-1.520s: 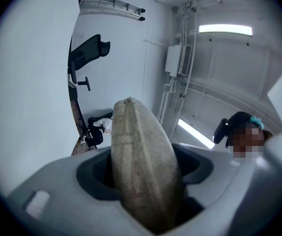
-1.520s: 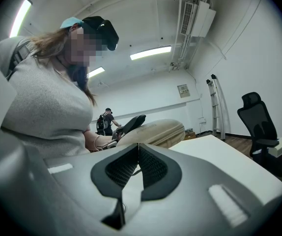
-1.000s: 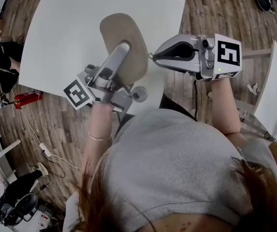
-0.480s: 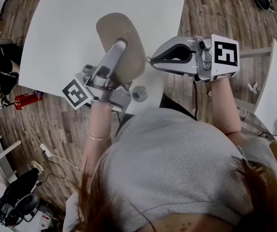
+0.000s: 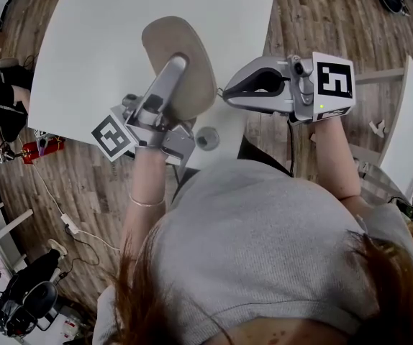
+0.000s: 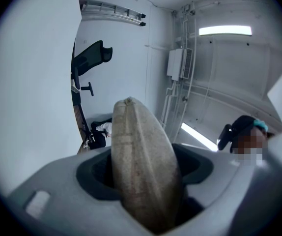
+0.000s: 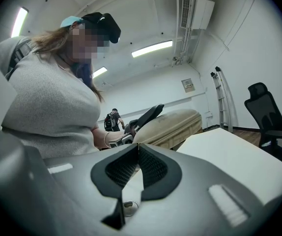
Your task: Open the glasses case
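**Case clamped in the left gripper, right gripper shut beside it**

Head view: the glasses case [image 5: 178, 60] is up off the white table [image 5: 84, 42]. The left gripper [image 5: 180, 66] has it by the near end, one finger lying along its top. The case's long axis runs away from the person. The right gripper [image 5: 227, 90] hovers just beside the case's right flank and points across at it, apart from it. A small round disc [image 5: 206, 139] lies on the table near the front edge, under the gap between the two tools.

Left gripper view: the fingers stand wide with the case wedged between them, pressed on both sides. It rises lengthwise away from the camera and its lid looks closed. A narrow edge with a seam line faces the camera.

Right gripper view: the fingers are pressed together with nothing between them. The case lies broadside straight ahead, its long side across the view. The table edge is to the right and there is open air around.

The right gripper is the free one. I judge it must spread its fingers before it can catch the lid's edge.
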Demonstrator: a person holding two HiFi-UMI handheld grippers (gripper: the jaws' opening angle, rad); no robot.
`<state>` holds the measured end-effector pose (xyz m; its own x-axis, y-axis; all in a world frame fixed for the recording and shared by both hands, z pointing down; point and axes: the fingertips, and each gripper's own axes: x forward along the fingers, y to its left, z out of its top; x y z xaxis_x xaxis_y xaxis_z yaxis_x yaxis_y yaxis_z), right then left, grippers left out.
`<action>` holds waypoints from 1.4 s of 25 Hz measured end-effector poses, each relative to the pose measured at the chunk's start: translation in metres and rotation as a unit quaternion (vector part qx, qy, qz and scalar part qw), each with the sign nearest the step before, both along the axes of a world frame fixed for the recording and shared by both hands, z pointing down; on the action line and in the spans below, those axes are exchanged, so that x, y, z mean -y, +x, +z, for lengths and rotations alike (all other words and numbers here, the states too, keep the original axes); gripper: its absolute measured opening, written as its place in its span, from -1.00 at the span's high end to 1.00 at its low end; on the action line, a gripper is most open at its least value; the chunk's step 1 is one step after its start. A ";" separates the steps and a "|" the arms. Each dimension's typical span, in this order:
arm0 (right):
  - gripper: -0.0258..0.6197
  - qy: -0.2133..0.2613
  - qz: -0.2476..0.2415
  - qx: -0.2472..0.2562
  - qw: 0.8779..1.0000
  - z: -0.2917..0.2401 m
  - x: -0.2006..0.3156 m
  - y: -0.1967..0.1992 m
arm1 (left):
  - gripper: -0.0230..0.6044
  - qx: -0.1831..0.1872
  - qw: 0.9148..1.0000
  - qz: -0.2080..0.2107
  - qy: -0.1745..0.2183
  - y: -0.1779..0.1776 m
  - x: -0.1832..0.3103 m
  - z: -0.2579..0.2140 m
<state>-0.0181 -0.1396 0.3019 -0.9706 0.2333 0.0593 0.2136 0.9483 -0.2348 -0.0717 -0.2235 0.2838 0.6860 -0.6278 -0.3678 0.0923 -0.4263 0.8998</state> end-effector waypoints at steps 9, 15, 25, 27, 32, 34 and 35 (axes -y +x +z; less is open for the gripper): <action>0.89 -0.012 0.003 0.013 1.000 -0.001 -0.001 0.001 | -0.11 0.000 1.000 -0.011 -0.001 0.002 0.004 -0.002; 0.89 -0.015 -0.001 0.013 1.000 -0.002 -0.005 -0.002 | -0.11 -0.006 1.000 -0.023 -0.008 -0.001 0.006 -0.002; 0.89 -0.029 -0.014 0.021 0.999 0.002 -0.014 -0.011 | -0.11 0.008 0.999 -0.041 -0.010 -0.002 0.009 -0.003; 0.89 -0.033 -0.014 0.023 0.999 0.003 -0.016 -0.014 | -0.11 0.007 0.999 -0.043 -0.012 -0.003 0.009 -0.002; 0.89 -0.049 -0.006 0.037 0.998 0.005 -0.019 -0.019 | -0.11 0.009 0.998 -0.053 -0.016 -0.003 0.010 -0.001; 0.89 -0.059 0.000 0.044 0.997 0.006 -0.020 -0.021 | -0.11 0.008 0.998 -0.056 -0.018 -0.004 0.010 -0.001; 0.89 -0.065 0.001 0.047 0.997 0.005 -0.020 -0.021 | -0.11 0.008 0.998 -0.057 -0.019 -0.004 0.011 -0.001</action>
